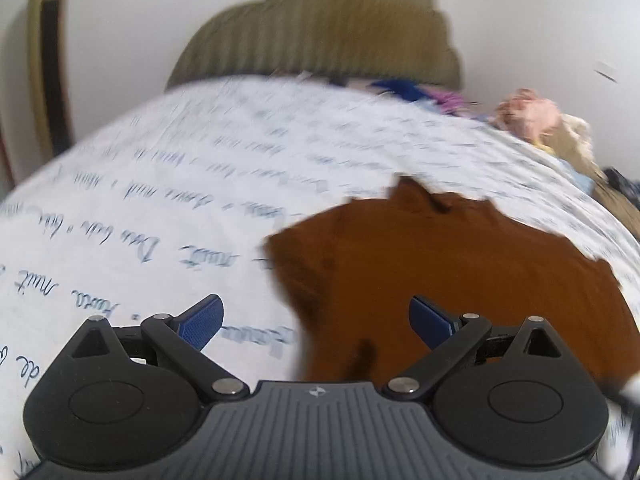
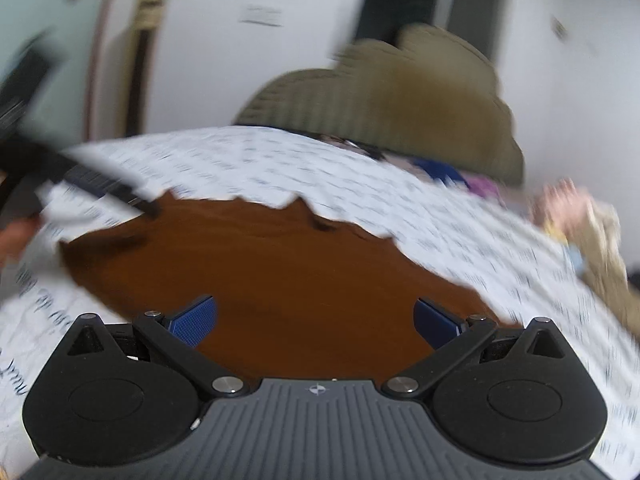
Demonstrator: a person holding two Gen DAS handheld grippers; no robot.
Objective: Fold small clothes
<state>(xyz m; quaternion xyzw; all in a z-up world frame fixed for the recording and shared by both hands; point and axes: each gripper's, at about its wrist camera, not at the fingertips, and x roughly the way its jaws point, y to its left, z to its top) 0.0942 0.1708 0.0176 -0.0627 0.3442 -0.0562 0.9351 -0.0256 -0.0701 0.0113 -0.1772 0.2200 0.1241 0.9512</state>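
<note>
Fingers apart on both grippers, left [image 1: 316, 322] and right [image 2: 316, 320], gripping nothing. Brown garment [image 1: 440, 272] lies flat on the bed sheet [image 1: 160, 184]. Risk: pinching sheet with cloth, dragging both.

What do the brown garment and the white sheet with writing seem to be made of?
The brown garment looks like a soft, matte knit or fleece: no sheen, limp ragged outline, though blur hides the weave. The white sheet looks like thin woven cotton, matte, printed with dark script, lying smooth over the bed. Both guesses stay open because of the blur.
</note>
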